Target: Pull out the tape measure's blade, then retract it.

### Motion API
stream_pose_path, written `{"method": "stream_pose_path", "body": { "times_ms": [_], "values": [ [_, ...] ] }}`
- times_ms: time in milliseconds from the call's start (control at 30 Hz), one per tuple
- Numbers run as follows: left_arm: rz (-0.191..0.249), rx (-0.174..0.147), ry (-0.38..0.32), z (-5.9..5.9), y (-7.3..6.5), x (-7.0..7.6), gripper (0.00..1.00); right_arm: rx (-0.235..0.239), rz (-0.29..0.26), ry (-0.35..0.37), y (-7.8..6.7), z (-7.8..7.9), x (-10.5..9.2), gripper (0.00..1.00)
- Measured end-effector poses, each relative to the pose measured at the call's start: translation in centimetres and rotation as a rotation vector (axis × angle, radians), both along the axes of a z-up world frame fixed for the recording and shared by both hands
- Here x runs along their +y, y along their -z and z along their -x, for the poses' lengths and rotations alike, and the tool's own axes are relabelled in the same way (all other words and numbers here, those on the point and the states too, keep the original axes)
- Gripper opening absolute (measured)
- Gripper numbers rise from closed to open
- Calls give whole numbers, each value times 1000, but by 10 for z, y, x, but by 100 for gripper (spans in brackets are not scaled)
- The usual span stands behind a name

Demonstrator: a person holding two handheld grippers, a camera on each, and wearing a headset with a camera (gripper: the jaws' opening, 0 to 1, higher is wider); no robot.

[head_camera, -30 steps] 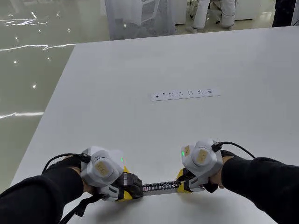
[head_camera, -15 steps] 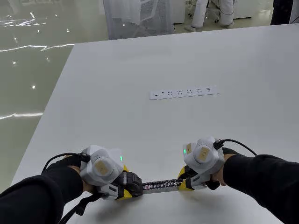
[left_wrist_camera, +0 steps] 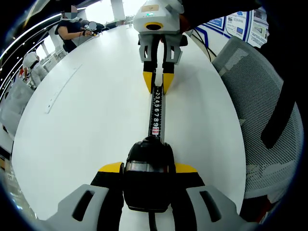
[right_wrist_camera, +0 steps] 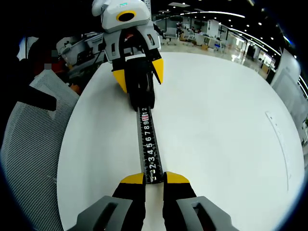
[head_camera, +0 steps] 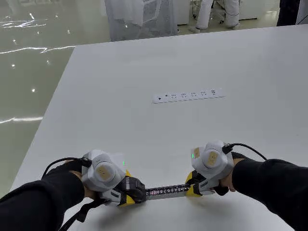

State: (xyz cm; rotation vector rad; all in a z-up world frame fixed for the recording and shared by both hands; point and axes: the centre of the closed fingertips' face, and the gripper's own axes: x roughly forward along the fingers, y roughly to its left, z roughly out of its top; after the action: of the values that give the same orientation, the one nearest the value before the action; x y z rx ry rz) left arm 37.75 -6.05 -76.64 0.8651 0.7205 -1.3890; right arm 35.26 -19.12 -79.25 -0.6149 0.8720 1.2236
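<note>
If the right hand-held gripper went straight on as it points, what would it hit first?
The right hand-held gripper would likely meet the tape measure's black case, held by the left hand-held gripper, along the blade it grips.

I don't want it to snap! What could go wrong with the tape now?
1. The right gripper pinches only the tip of the blade; if it slips, the blade could whip back into the tape measure case held by the left gripper.
2. Both work close to the near edge of the table, so the case might slide off if let go.
</note>
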Motion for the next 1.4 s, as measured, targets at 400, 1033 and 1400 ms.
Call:
{"method": "stream_pose_path", "body": {
  "times_ms": [400, 1033, 1400],
  "values": [
    [2, -1, -6, -1, 0, 0, 32, 1, 8, 4, -1, 1, -8, 8],
    [2, 2, -3, -1, 0, 0, 32, 3, 16, 12, 1, 4, -18, 8],
    [3, 1, -5, -1, 1, 0, 32, 7, 21, 13, 2, 4, -23, 8]
  ]
}}
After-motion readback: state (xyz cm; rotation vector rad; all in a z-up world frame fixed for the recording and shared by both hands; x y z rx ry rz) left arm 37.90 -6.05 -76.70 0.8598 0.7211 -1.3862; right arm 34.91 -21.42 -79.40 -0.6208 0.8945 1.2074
